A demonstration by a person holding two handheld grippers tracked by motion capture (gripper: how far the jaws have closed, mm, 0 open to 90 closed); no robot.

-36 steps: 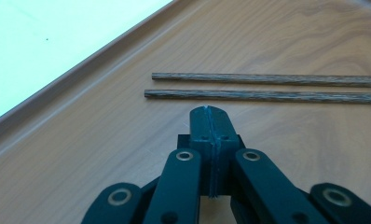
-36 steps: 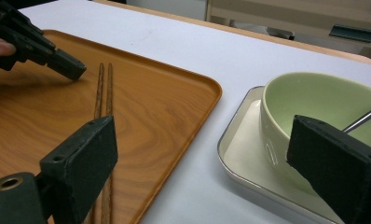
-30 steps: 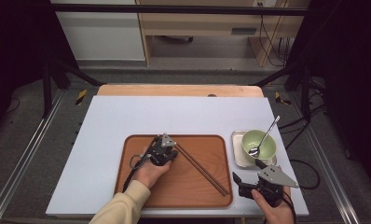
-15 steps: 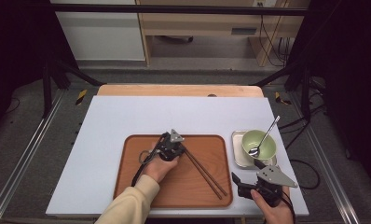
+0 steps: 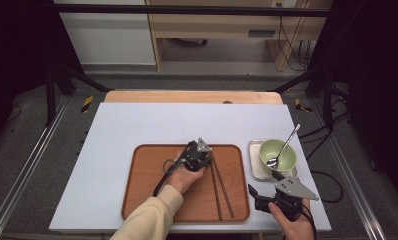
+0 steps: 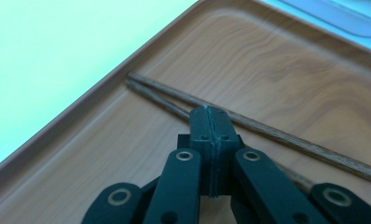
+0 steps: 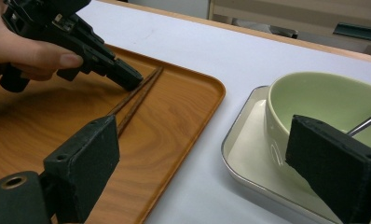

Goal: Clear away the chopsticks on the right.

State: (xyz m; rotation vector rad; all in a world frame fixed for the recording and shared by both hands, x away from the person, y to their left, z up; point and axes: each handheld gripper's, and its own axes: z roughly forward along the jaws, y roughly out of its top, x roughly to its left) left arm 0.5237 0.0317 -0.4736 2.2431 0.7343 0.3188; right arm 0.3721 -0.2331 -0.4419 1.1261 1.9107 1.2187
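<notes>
The chopsticks (image 5: 220,185) lie side by side on the tray (image 5: 142,200), far ends near its back rim. The left tool (image 5: 207,156), jaws pressed flat together with nothing between them, has its tip right at those far ends, just over the nearer stick. The right tool (image 5: 251,192) hangs wide open, empty, near the bowl (image 5: 278,152).

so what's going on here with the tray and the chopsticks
A person holds a claw in each hand at a white table. The left claw, jaws shut, sits low over the pair of dark wooden chopsticks lying on the brown wooden tray; whether it pinches one is unclear. The right claw hangs open near the pale green bowl, which holds a metal spoon and sits in a small white dish.
</notes>
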